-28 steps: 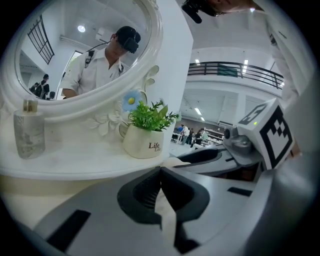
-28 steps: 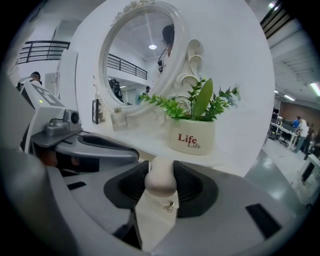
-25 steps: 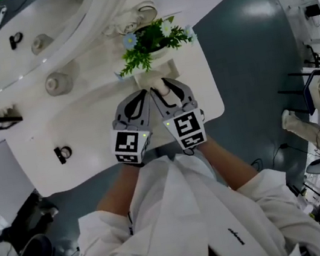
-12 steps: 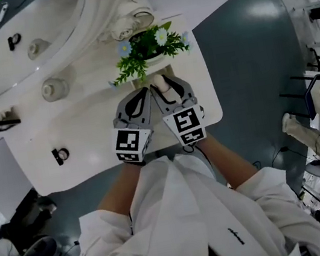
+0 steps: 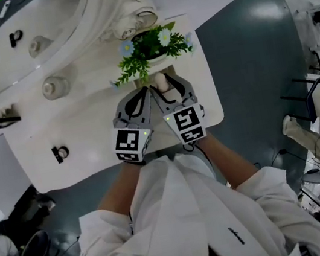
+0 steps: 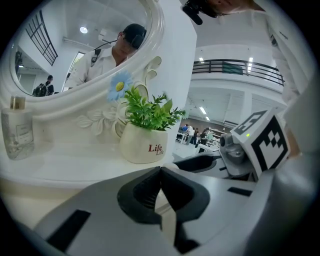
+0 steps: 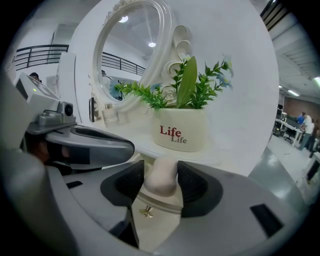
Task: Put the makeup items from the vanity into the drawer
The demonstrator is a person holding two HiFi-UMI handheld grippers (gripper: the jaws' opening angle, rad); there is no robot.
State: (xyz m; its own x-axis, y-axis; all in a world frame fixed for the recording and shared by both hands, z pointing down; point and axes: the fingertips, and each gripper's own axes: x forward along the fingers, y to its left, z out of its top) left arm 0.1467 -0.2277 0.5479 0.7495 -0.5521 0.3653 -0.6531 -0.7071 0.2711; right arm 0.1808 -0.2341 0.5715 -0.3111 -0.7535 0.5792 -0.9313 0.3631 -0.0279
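- The right gripper [image 7: 161, 172] had a pale pink makeup sponge [image 7: 161, 179] upright between its pads. The jaws were opening, yet both pads touched the sponge's sides.
- Directly under those jaws lay a cream panel with a small gold knob [image 7: 146, 211], probably the drawer front. Holding the sponge over it suggests a drop into the drawer, though no view showed the drawer's inside.
- The sponge was gripped low on its body with the rounded end clear of the pads, likely so it would fall free once they parted.
- The left gripper [image 6: 160, 172] was clenched with nothing in it, its tips meeting. It sat just to the left of the right gripper, apparently only kept out of the way.
- Straight ahead of both tools, near their tips, stood the plant pot [image 7: 179, 135] on the vanity top [image 5: 87, 131]. The release probably needed a short, low move to avoid knocking it.
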